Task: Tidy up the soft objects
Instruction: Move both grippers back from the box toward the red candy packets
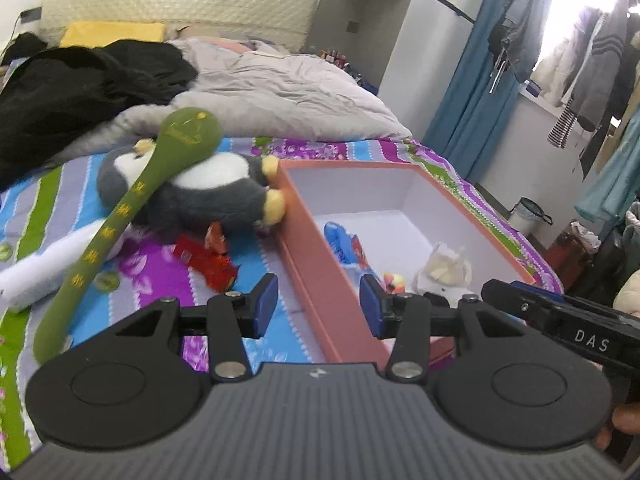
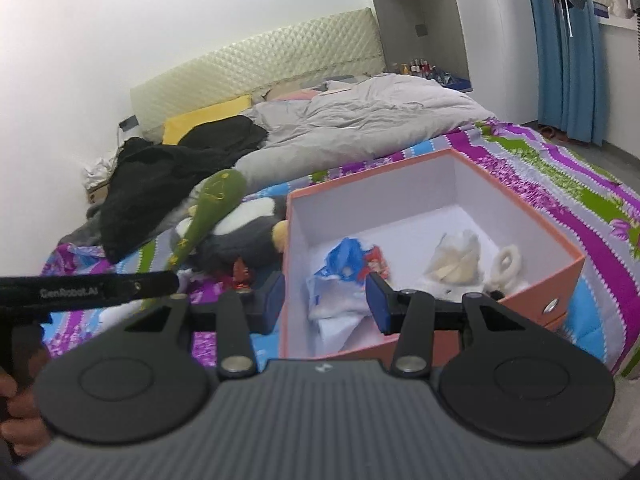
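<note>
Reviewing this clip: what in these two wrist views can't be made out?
- Box near end: hidden behind the left gripper in the left wrist view.
- Small yellow-pink item in the box: mostly covered by a finger; identity unclear.
- Red toy: right wrist view shows only a sliver behind the right gripper.
- Green plush spoon: gold lettering too blurred to read.
- White plush: cut off at the left edge.

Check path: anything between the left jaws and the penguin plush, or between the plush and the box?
The green spoon-shaped plush lies across the penguin plush; red packets sit in front of it. Left gripper is open and empty. The penguin's feet already touch the box wall; nothing between.
</note>
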`<state>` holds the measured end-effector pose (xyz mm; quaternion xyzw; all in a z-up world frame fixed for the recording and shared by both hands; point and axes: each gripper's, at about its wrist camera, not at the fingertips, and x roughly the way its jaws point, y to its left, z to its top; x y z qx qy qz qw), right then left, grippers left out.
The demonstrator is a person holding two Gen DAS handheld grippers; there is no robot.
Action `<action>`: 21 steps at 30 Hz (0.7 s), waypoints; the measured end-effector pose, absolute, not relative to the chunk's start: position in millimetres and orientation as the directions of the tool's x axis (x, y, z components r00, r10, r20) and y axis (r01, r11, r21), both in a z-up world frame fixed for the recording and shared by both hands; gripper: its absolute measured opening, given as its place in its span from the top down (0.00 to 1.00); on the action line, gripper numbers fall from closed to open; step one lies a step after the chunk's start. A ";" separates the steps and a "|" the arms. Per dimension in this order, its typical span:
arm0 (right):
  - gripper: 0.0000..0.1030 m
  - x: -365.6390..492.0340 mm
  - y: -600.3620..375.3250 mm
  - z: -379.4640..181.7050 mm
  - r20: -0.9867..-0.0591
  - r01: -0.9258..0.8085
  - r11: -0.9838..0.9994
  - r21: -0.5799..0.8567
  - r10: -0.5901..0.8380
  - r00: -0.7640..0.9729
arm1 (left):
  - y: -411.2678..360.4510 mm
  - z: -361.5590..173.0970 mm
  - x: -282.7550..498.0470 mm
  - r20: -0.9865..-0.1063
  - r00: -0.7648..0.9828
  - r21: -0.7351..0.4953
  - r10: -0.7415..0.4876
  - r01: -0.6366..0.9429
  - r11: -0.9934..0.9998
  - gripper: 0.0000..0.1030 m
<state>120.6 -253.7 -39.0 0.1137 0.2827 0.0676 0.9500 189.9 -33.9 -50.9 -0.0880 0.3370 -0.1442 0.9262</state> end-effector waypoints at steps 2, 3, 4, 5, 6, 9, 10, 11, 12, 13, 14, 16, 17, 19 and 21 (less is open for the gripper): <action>0.54 116.4 -246.2 -40.3 -0.526 -0.063 0.963 0.261 0.197 0.828 | -25.9 -53.2 181.0 -0.600 0.734 -0.264 -0.318 0.194 0.945 0.50; 0.54 114.5 -242.2 -40.7 -0.526 -0.069 0.963 0.262 0.202 0.826 | -21.8 -54.6 176.5 -0.603 0.733 -0.266 -0.314 0.187 0.946 0.50; 0.54 111.9 -238.6 -41.1 -0.525 -0.072 0.962 0.262 0.205 0.826 | -18.4 -56.0 172.9 -0.605 0.733 -0.269 -0.312 0.181 0.946 0.50; 0.54 109.5 -234.3 -41.1 -0.525 -0.073 0.963 0.260 0.205 0.826 | -14.2 -57.4 168.6 -0.607 0.733 -0.270 -0.307 0.173 0.947 0.50; 0.54 107.0 -230.3 -41.1 -0.526 -0.076 0.963 0.260 0.207 0.825 | -11.1 -58.7 164.8 -0.608 0.734 -0.271 -0.302 0.165 0.948 0.50; 0.54 101.5 -221.0 -42.5 -0.529 -0.081 0.958 0.273 0.221 0.819 | 0.9 -63.8 153.8 -0.611 0.738 -0.271 -0.288 0.146 0.951 0.50; 0.54 99.6 -217.8 -42.7 -0.531 -0.080 0.958 0.277 0.221 0.818 | 4.1 -65.1 151.0 -0.613 0.738 -0.268 -0.283 0.143 0.953 0.50; 0.54 97.4 -214.4 -42.9 -0.531 -0.080 0.957 0.277 0.222 0.818 | 8.5 -66.5 146.1 -0.612 0.741 -0.264 -0.276 0.138 0.955 0.50; 0.54 95.4 -210.9 -42.8 -0.529 -0.083 0.957 0.279 0.225 0.818 | 12.4 -67.3 143.2 -0.612 0.744 -0.259 -0.268 0.131 0.957 0.50; 0.54 93.1 -207.0 -42.6 -0.527 -0.086 0.956 0.280 0.228 0.818 | 16.3 -68.5 140.3 -0.613 0.746 -0.257 -0.261 0.124 0.958 0.50; 0.54 91.5 -203.5 -42.5 -0.526 -0.089 0.956 0.280 0.230 0.819 | 20.3 -69.6 138.3 -0.612 0.748 -0.257 -0.256 0.118 0.959 0.50; 0.54 87.7 -195.2 -43.4 -0.527 -0.087 0.955 0.282 0.230 0.818 | 29.3 -73.2 131.8 -0.613 0.750 -0.262 -0.248 0.104 0.960 0.50; 0.54 86.7 -192.2 -44.5 -0.527 -0.087 0.954 0.286 0.233 0.817 | 33.6 -74.7 130.2 -0.613 0.751 -0.265 -0.247 0.099 0.959 0.50; 0.54 84.5 -183.9 -47.6 -0.533 -0.090 0.953 0.289 0.238 0.812 | 43.2 -79.1 124.7 -0.615 0.753 -0.268 -0.236 0.082 0.960 0.50; 0.54 84.6 -177.6 -51.6 -0.541 -0.087 0.950 0.301 0.245 0.805 | 52.5 -82.9 121.9 -0.617 0.753 -0.275 -0.227 0.063 0.959 0.50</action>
